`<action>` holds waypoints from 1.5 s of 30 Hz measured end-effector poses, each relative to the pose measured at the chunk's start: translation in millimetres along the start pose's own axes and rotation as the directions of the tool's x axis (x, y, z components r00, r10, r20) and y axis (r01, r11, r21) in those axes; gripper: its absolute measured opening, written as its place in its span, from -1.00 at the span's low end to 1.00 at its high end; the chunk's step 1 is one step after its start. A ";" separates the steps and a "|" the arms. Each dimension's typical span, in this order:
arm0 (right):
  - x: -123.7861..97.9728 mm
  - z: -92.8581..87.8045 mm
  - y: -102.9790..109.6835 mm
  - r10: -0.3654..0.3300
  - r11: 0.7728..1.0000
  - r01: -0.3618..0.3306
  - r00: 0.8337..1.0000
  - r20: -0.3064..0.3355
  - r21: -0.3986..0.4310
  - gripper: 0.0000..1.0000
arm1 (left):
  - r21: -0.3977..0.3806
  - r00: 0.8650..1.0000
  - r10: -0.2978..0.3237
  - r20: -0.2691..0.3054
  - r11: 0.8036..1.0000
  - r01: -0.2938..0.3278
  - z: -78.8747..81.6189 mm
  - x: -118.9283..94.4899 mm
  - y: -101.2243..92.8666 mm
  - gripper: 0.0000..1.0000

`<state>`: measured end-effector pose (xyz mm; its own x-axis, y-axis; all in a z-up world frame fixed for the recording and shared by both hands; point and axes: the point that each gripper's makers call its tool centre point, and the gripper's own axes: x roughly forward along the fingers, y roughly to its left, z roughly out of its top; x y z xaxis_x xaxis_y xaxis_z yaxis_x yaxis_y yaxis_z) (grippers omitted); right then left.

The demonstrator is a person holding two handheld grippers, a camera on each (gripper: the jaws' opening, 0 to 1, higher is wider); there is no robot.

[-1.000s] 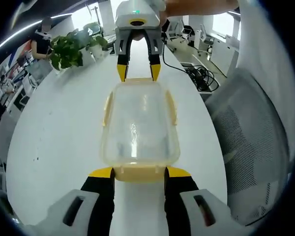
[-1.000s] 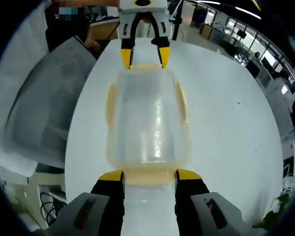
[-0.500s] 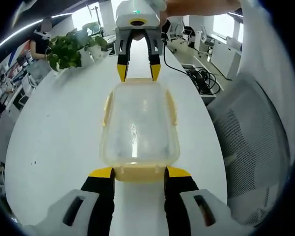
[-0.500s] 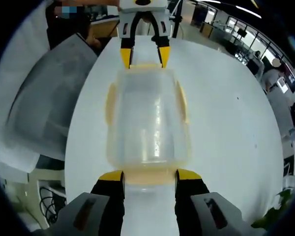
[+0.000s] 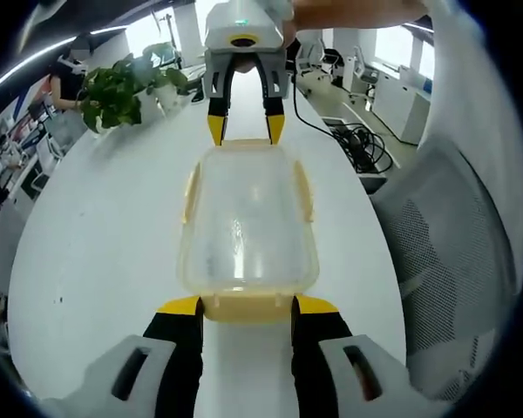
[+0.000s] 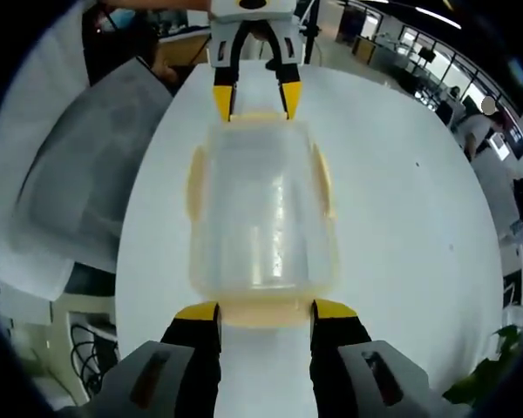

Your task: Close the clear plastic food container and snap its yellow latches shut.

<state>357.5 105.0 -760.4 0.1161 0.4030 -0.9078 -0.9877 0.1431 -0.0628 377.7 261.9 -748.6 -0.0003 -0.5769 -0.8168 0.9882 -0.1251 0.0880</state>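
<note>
The clear plastic container point(image 5: 248, 218) lies lengthwise on the white table point(image 5: 105, 244) with its lid on. Yellow side latches point(image 5: 192, 187) run along both long edges. My left gripper point(image 5: 248, 305) is open at the near end, and the yellow end latch point(image 5: 248, 308) fills the gap between its jaws. My right gripper point(image 5: 246, 129) is open at the far end, its yellow tips either side of the other end latch point(image 5: 244, 142). In the right gripper view, the container point(image 6: 261, 218) lies between my right gripper point(image 6: 263, 310) and the left gripper point(image 6: 255, 103).
A potted plant point(image 5: 122, 87) stands at the table's far left, and a person sits behind it. A grey mesh chair point(image 5: 453, 235) is close to the table's right edge, with cables point(image 5: 357, 135) beyond it. The same chair point(image 6: 78, 183) is at the left in the right gripper view.
</note>
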 end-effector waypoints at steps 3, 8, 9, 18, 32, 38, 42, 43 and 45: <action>0.5 -4.0 -0.6 0.003 1.000 -0.003 1.000 -0.002 0.004 -0.24 | -0.001 1.000 -0.003 0.003 1.000 0.003 1.5 2.4 0.7 -0.23; 1.8 -8.9 -0.1 0.013 1.000 -0.013 1.000 -0.008 0.007 -0.24 | -0.010 1.000 -0.011 0.006 1.000 0.011 3.4 7.0 -0.2 -0.23; 2.1 -9.3 -0.1 0.015 1.000 -0.015 1.000 -0.009 0.007 -0.24 | -0.010 1.000 -0.011 0.006 1.000 0.011 3.2 7.7 -0.1 -0.23; 8.3 -14.2 -1.0 0.035 0.999 -0.034 0.999 -0.020 0.010 -0.23 | -0.019 1.000 -0.020 0.001 1.000 0.020 -0.6 16.0 0.7 -0.23; 14.7 -14.6 -1.9 0.055 0.998 -0.055 0.998 -0.013 0.030 -0.23 | -0.027 0.999 -0.040 -0.002 0.999 0.040 -8.9 23.9 3.4 -0.23; 17.0 -15.9 -3.0 0.061 0.997 -0.060 0.998 -0.015 0.038 -0.23 | -0.029 0.999 -0.045 0.012 0.999 0.045 -8.8 24.1 4.3 -0.23; 17.2 -15.2 -3.8 0.063 0.997 -0.063 0.998 -0.018 0.035 -0.23 | -0.037 0.999 -0.052 0.017 0.998 0.053 -9.4 24.2 4.6 -0.23; 17.4 -15.4 -4.0 0.064 0.997 -0.063 0.998 -0.017 0.035 -0.23 | -0.038 0.999 -0.051 0.017 0.998 0.052 -9.5 24.2 4.8 -0.23; 17.2 -15.3 -3.9 0.064 0.997 -0.064 0.998 -0.013 0.036 -0.23 | -0.035 0.999 -0.050 0.017 0.998 0.051 -9.5 24.4 4.7 -0.23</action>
<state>361.7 97.5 -782.2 0.0511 0.3995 -0.9153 -0.9887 0.1498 0.0102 383.8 254.9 -773.5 -0.0525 -0.5835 -0.8105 0.9917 -0.1261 0.0266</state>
